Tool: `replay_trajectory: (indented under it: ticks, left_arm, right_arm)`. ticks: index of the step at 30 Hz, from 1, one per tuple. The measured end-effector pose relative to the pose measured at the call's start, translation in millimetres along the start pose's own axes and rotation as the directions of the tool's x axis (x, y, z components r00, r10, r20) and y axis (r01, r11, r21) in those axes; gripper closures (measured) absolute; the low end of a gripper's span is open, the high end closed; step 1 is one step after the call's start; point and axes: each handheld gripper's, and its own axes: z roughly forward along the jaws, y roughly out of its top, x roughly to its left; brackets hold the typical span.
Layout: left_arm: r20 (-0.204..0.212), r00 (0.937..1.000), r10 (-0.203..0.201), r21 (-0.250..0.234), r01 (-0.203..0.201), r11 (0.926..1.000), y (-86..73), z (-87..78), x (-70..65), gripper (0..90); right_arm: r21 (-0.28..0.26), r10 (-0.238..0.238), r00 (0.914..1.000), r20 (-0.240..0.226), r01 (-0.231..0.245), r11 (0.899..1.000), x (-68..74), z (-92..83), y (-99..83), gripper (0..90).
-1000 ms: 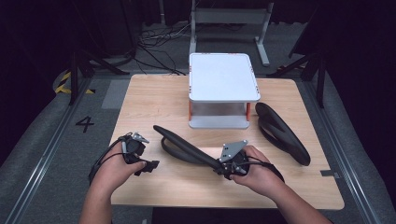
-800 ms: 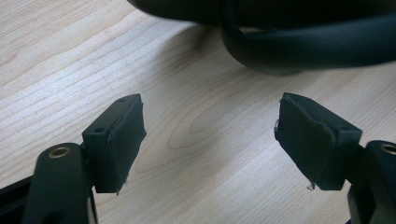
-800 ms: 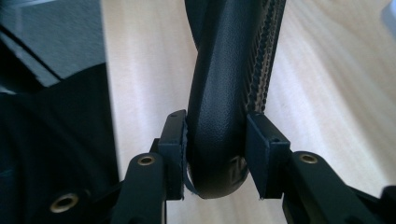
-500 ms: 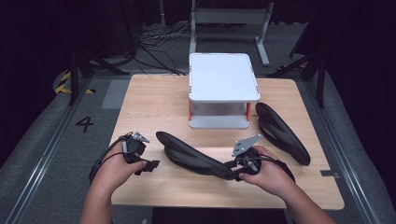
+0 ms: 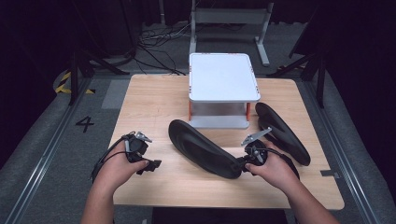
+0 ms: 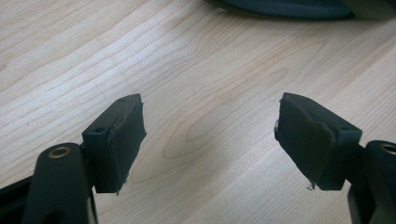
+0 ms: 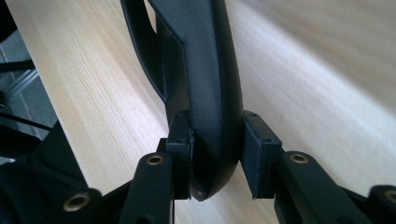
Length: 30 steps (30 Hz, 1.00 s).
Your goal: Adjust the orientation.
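Left gripper (image 5: pixel 149 163) low over the pale wooden table (image 5: pixel 154 100), jaws spread wide on nothing but bare wood. At centre, long black curved plastic armrest pad (image 5: pixel 203 148) lying slantwise across the tabletop, near end pinched in the right gripper (image 5: pixel 243 164), jaws just drawn in and pressing both flanks of the textured shell. Likely stiff and fairly light, smooth enough to twist in a one-ended grip; the narrow tip looks the best place to hold. Behind, a white two-tier stand with orange posts (image 5: pixel 223 77), close to the pad's far end. Farther right, a second black armrest pad (image 5: pixel 281 132), just beside the right hand.
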Motion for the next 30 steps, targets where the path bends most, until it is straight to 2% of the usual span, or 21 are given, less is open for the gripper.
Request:
replay_trajectory:
  ticks: [2,4,6,9,10,12,13,15,17,19,21,26,27,28,30]
  left_arm:
    - [0.001,1.0,0.002,0.0,-0.002,1.0,0.1,0.0,0.0,24.4]
    - [0.006,1.0,0.0,0.005,0.0,1.0,0.2,0.5,-0.7,24.4]
    - [0.008,1.0,0.003,0.004,-0.003,1.0,0.3,1.0,-1.1,24.4]
    - [0.007,1.0,0.004,0.007,-0.004,1.0,0.1,1.0,-0.9,24.3]
    - [0.006,1.0,0.004,0.007,-0.004,1.0,0.0,1.0,-0.8,24.3]
    - [0.006,1.0,0.003,0.008,-0.003,1.0,-0.3,1.1,-0.7,24.3]
    - [0.006,1.0,0.003,0.008,-0.003,1.0,-0.3,1.1,-0.7,24.3]
    - [0.005,1.0,0.006,0.011,-0.006,0.9999,-0.3,1.3,-0.7,24.3]
    - [0.005,1.0,0.004,0.013,-0.004,0.9999,-0.2,2.5,-1.4,24.3]
    - [0.007,0.9999,0.015,0.014,-0.015,0.9998,0.4,3.9,-1.6,24.3]
    - [0.011,0.9999,0.004,0.018,-0.004,0.9998,0.7,4.3,-3.4,24.3]
    - [0.011,0.9998,0.019,0.019,-0.019,0.9996,1.6,5.6,-2.6,24.3]
    - [0.011,0.9999,0.005,0.018,-0.005,0.9998,1.9,6.0,-3.3,24.3]
    - [0.007,0.9998,0.019,0.017,-0.019,0.9997,2.8,6.3,-2.1,24.3]
    - [0.012,0.9998,0.014,0.023,-0.015,0.9996,4.3,8.0,-3.0,24.3]
  right_arm:
    - [0.023,0.027,0.9996,0.004,-0.028,0.999,-3.5,1.2,-2.8,63.9]
    - [0.015,0.042,0.9989,0.021,-0.042,0.999,-7.6,3.4,-5.2,58.8]
    - [0.014,0.012,0.9984,0.054,-0.013,1.0,-9.4,5.0,-6.1,55.0]
    - [0.018,0.008,0.9973,0.073,-0.009,1.0,-10.7,6.8,-7.0,52.7]
    - [0.025,-0.007,0.996,0.088,0.005,1.0,-11.3,6.6,-7.0,50.9]
    - [0.017,-0.032,0.9919,0.123,0.03,0.999,-12.5,6.1,-6.9,41.8]
    - [0.017,-0.032,0.9919,0.123,0.03,0.999,-12.5,6.1,-6.9,41.8]
    - [-0.018,-0.069,0.9854,0.156,0.072,0.997,-14.4,3.6,-5.6,37.5]
    - [-0.03,-0.112,0.9785,0.173,0.119,0.992,-13.4,2.6,-4.4,34.7]
    - [-0.04,-0.112,0.9797,0.167,0.12,0.992,-12.1,5.6,-4.2,34.5]
    - [-0.03,-0.11,0.9815,0.157,0.116,0.993,-11.4,9.9,-4.8,33.7]
    - [0.005,-0.066,0.9912,0.115,0.066,0.998,-10.8,17.7,-8.3,35.8]
    - [0.017,-0.048,0.9945,0.093,0.047,0.999,-9.0,20.1,-9.9,36.7]
    - [0.028,-0.025,0.9961,0.084,0.023,0.999,-7.5,21.6,-11.2,38.4]
    - [0.037,0.014,0.9986,0.051,-0.016,0.999,-4.6,23.1,-13.2,43.7]
